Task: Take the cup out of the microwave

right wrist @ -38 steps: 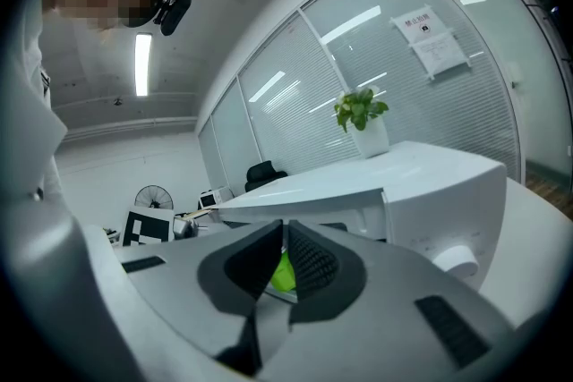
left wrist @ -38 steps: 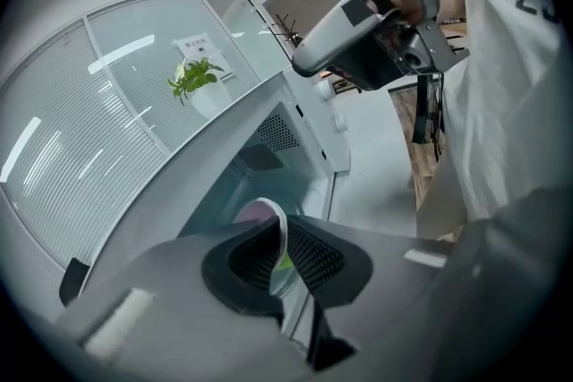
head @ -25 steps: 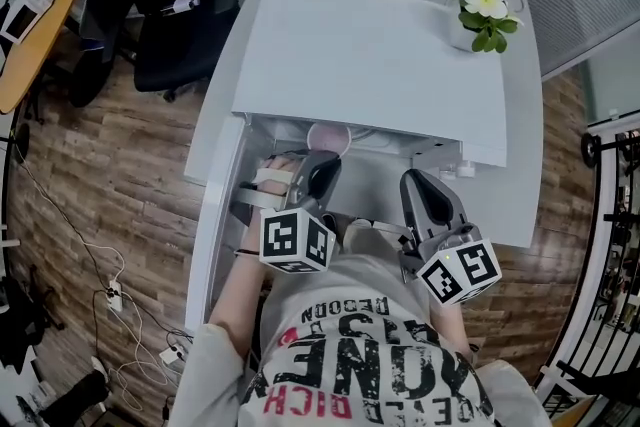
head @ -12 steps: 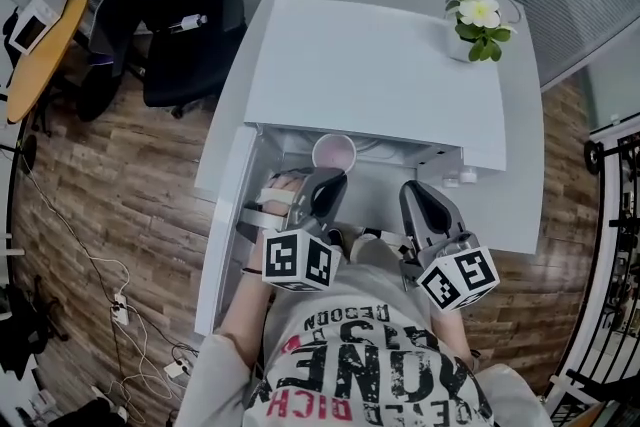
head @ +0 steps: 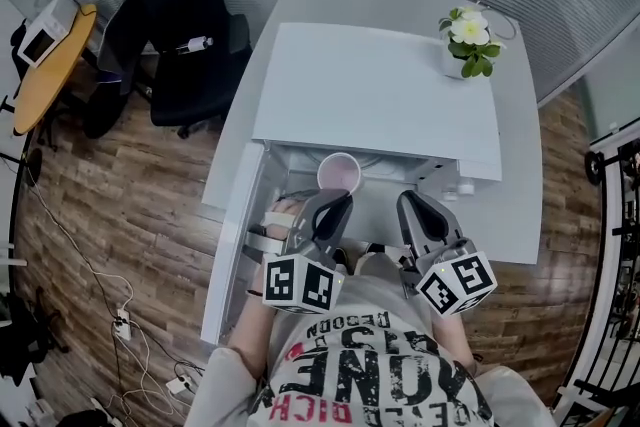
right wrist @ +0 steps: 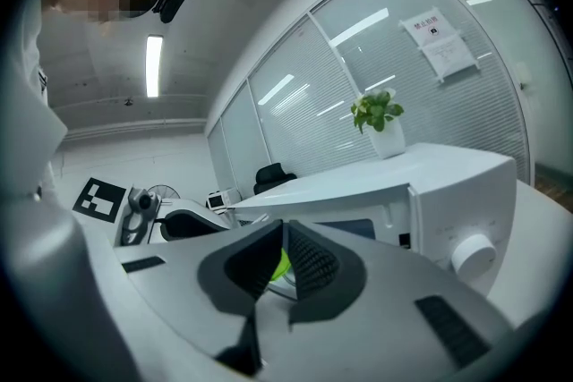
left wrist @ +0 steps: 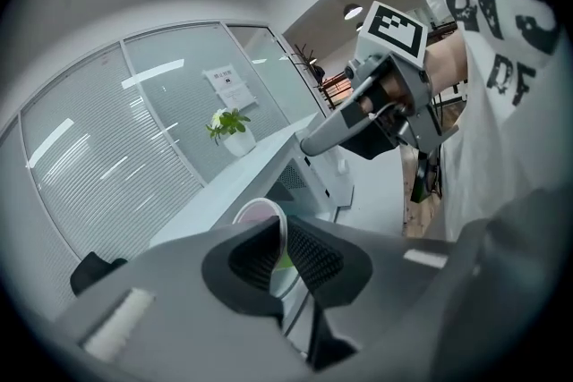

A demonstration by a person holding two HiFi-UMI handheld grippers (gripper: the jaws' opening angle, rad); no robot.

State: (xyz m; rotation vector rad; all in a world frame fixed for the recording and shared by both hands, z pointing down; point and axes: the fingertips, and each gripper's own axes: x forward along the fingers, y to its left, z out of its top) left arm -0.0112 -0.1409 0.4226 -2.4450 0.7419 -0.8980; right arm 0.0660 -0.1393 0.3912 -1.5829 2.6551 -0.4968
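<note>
Left gripper (head: 336, 202), tilted down, pinches cup (head: 338, 172)

Pink cup (head: 338, 172) (upright) just outside the white microwave (head: 380, 95) front.

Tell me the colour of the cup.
Pale pink, almost white. The cup shows best in the head view.
</note>
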